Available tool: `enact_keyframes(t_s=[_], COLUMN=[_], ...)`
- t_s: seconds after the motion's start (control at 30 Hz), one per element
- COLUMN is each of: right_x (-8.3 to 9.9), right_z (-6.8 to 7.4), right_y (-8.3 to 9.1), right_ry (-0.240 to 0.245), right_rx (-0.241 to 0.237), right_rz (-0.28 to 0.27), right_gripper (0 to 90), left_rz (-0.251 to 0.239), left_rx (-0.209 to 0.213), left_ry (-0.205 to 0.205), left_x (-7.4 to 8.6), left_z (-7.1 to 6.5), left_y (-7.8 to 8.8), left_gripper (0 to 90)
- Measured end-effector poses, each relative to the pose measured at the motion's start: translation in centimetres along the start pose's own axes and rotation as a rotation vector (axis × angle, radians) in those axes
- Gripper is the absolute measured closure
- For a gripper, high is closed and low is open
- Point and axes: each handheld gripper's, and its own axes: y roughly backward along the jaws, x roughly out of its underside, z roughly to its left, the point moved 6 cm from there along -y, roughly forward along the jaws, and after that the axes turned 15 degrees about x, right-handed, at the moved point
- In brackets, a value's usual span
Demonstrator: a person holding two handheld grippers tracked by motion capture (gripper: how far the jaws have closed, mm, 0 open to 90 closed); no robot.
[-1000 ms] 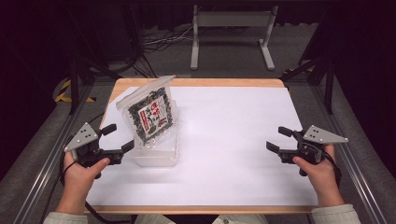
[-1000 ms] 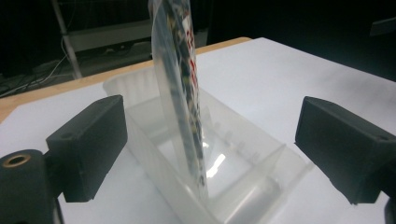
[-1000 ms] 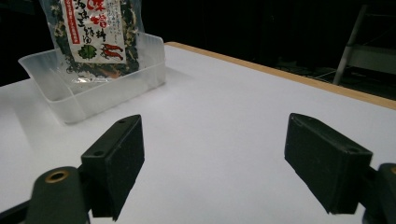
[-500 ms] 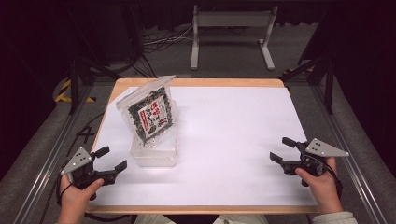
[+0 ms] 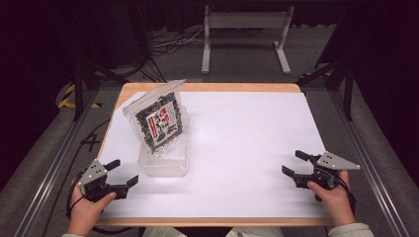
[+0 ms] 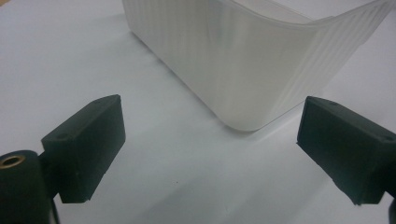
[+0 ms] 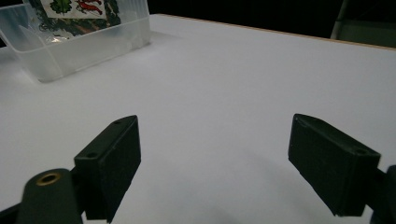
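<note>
A white-topped table carries a clear plastic tub near its left edge.

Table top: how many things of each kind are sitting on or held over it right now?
Clear plastic tub: 1
Printed snack bag, standing in the tub: 1
Hand-held tongs, both open and empty: 2, left tongs and right tongs
Total: 4

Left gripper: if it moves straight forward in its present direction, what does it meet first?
Probably the near corner of the clear plastic container, which lies ahead between the open jaws of the left gripper; depth is uncertain.
</note>
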Motion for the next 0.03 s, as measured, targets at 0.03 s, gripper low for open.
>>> enact_keyframes(t_s=[0.03], right_x=[-0.02], right_z=[-0.02], right_y=[0.00], right_ry=[-0.002], right_rx=[0.002], right_rz=[-0.001], right_gripper=[17.5], left_rz=[-0.006], left_rx=[0.003], left_ry=[0.005], left_x=[0.00], left_z=[0.05], left_y=[0.02], left_gripper=[8.7])
